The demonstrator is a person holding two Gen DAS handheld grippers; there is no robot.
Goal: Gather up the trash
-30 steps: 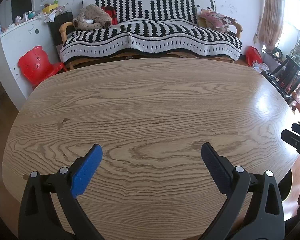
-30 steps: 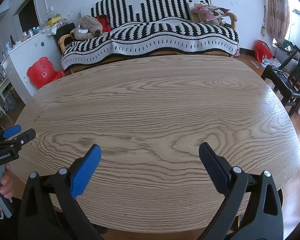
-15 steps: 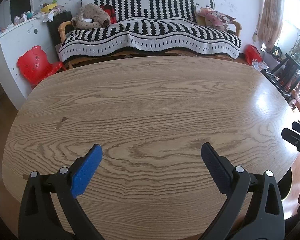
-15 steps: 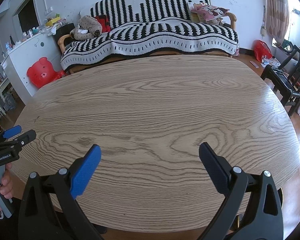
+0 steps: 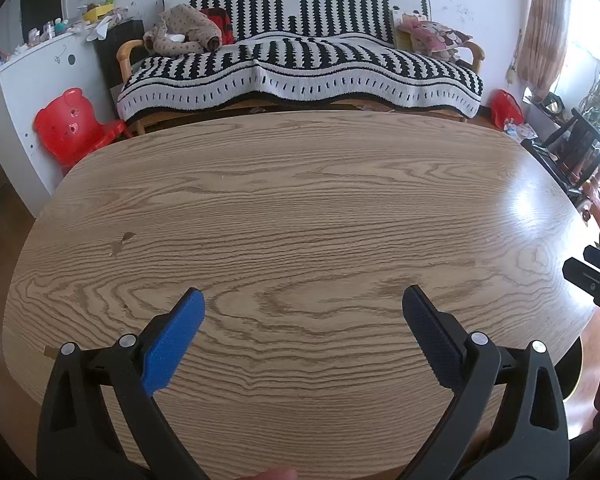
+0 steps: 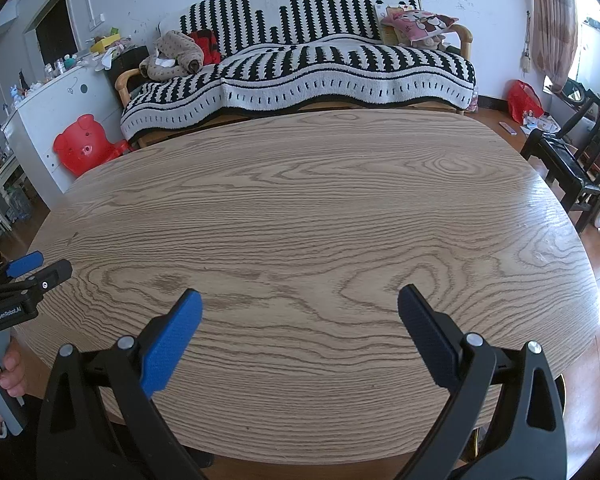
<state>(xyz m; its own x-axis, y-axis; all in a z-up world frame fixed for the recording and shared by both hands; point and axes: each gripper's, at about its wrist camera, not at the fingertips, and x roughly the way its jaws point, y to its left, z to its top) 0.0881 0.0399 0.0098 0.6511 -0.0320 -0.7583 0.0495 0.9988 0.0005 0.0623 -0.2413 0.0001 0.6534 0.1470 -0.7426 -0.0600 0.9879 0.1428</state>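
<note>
1. While both are held above the near edge of the bench [image 5: 300,208], the left gripper [image 5: 303,304] has its two blue-padded fingers [image 5: 172,340] spread wide apart, and nothing is between them.
2. The right gripper [image 6: 300,302] is also wide open over the bench, with only bare wood between its fingers [image 6: 428,336].
3. From the right wrist view, the left gripper appears at the left end of the bench, and a hand [image 6: 0,376] holds its handle below the bench edge.
4. From the left wrist view, the black tips of the right gripper appear at the right end of the bench.
5. On the bench surface I can see only the wood grain and a small dark mark [image 5: 122,240] toward its left side; no trash can be seen on it in either view.
6. Behind the bench stands a sofa [image 5: 300,68] covered with a black and white striped blanket.
7. On the sofa, a brown bundle of cloth [image 5: 186,34] lies at the end left of the bench, and a pink cushion [image 5: 436,38] lies at the other end.
8. A red bear-shaped chair [image 5: 70,124] stands left of the bench, against a white cabinet [image 5: 28,80].
9. A red bag [image 5: 506,108] sits on the floor behind the bench's right corner, with small scraps, maybe paper, beside it.
10. A dark wooden chair [image 6: 572,152] stands right of the bench.
</note>
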